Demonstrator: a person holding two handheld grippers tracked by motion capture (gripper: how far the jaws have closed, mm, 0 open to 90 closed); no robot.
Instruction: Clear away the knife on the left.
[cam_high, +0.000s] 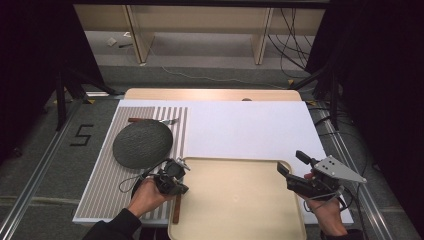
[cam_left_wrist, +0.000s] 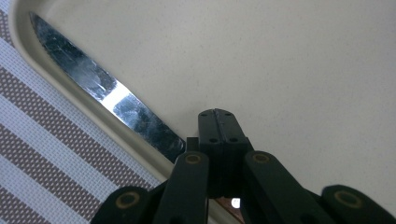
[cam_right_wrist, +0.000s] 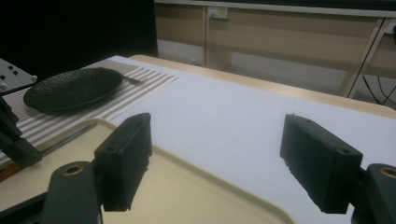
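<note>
The left claw (cam_high: 175, 186) hangs over the left rim of a cream tray (cam_high: 240, 200) at the near edge of the tabletop (cam_high: 250, 130), its two black jaws pressed flat together with nothing visible between their tips. In the left gripper view a knife (cam_left_wrist: 112, 100) lies right beside them, its bright blade resting along the inside of the tray's raised left rim, the point running away toward the tray's corner; its brown handle shows in the high view at the near end of that rim, just below the left claw. Whether the shut jaws touch the blade cannot be told, as they hide the spot where blade meets handle. The rest of the tray floor is bare. Left of the tray lies a striped placemat (cam_high: 107, 185), and on its far half sits a dark round plate (cam_high: 142, 142), well clear of the claw. Behind the plate, on the mat, lies a fork (cam_high: 152, 120) with a brown handle, partly hidden by the plate's far rim. The right claw (cam_high: 294, 167) hovers at the tray's right edge with its jaws standing wide apart and holding nothing; a white sheet covers the tabletop beyond it.
</note>
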